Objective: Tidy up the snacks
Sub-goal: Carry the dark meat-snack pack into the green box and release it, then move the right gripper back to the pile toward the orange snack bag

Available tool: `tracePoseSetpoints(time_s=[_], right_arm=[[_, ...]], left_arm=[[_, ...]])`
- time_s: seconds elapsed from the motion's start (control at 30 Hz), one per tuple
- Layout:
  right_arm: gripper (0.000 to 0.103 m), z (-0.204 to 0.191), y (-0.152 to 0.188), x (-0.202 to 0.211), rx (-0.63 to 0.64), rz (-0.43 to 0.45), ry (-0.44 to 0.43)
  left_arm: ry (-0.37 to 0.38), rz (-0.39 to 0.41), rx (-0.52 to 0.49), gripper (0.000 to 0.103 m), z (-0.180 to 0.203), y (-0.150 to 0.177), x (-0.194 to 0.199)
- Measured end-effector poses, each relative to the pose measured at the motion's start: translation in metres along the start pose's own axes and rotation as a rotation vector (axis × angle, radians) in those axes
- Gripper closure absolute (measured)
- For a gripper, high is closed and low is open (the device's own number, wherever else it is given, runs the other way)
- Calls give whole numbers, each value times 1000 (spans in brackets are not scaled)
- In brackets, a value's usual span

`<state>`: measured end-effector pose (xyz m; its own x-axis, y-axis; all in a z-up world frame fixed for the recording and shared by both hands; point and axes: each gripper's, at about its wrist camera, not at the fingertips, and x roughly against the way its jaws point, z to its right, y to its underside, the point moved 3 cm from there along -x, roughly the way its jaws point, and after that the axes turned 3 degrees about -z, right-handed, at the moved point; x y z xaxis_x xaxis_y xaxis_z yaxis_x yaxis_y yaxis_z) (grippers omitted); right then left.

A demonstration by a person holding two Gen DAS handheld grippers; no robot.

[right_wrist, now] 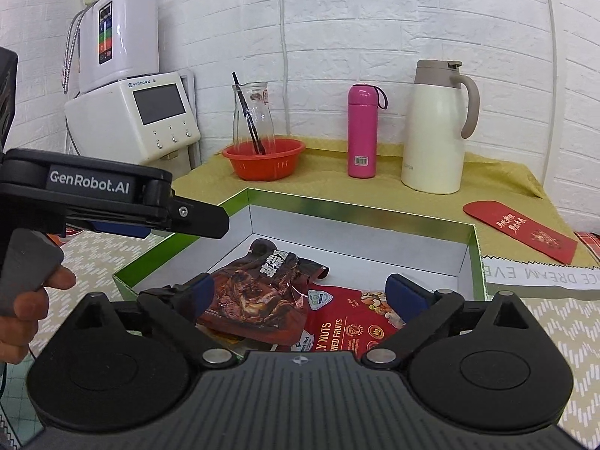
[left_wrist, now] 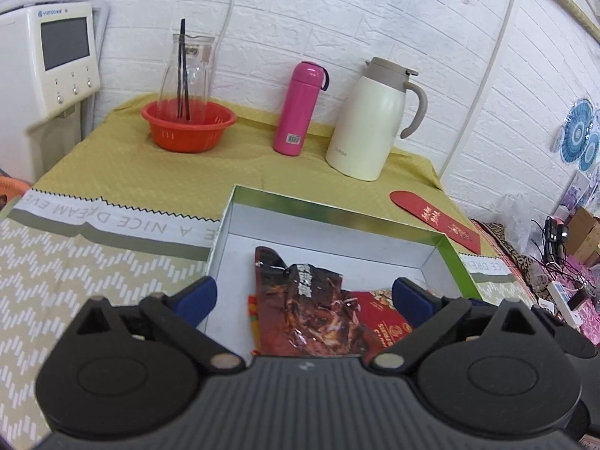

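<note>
- A dark brown foil snack packet lies in the lower middle of the right wrist view, inside an open box. It looks light, crinkly and slippery, so it would likely bend rather than hold its shape; a flat sealed edge or corner seems the safest place to pinch it.
- Beneath it, touching, lies a red nut pouch printed with "nuts" and "dried fruits". It looks flat, soft-sided and a little heavier. A sliver of a yellow packet peeks out at the lower left of the pile.
- The box is shallow, white inside with green outer walls. Its far half is bare; the snacks fill the near part.
- The right gripper hovers over the pile with its jaws spread wide and nothing pinched between them.
- The left gripper is also spread wide and released, gripping nothing; seen from the right wrist, it sits at the left of the frame above the box's left wall, with a person's hand on its handle.
- Behind the box, in the upper half of the frame, an orange basket holds a clear glass carafe with dark sticks in it.
- Right of it stand a pink flask and a cream thermal jug, both closed. A red envelope lies on the yellow cloth at the right.
</note>
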<state>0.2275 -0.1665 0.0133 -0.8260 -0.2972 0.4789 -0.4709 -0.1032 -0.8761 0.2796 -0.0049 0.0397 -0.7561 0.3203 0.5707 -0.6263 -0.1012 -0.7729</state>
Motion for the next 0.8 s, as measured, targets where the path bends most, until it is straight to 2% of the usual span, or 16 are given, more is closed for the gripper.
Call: tracePoseSetpoints(time_s=[0.3,0.47,0.63,0.7,0.8], right_arm=[[0,-17,8,47,71,-21,27],[0,-23,29,90,73,-5,71],[0,-24,71,139,80,34,107],[0,-23,90,154,51,31,117],[0,-20,119,170,-16,5,105]], left_arm=[[6,8,-59,4,25,20,45],[-24,-3,-123,4,36,48,77],[38,-27,-198,4,46,95,100],[90,-52,-221,4,50,117,103],[125,-103,-242,4,55,149,104]])
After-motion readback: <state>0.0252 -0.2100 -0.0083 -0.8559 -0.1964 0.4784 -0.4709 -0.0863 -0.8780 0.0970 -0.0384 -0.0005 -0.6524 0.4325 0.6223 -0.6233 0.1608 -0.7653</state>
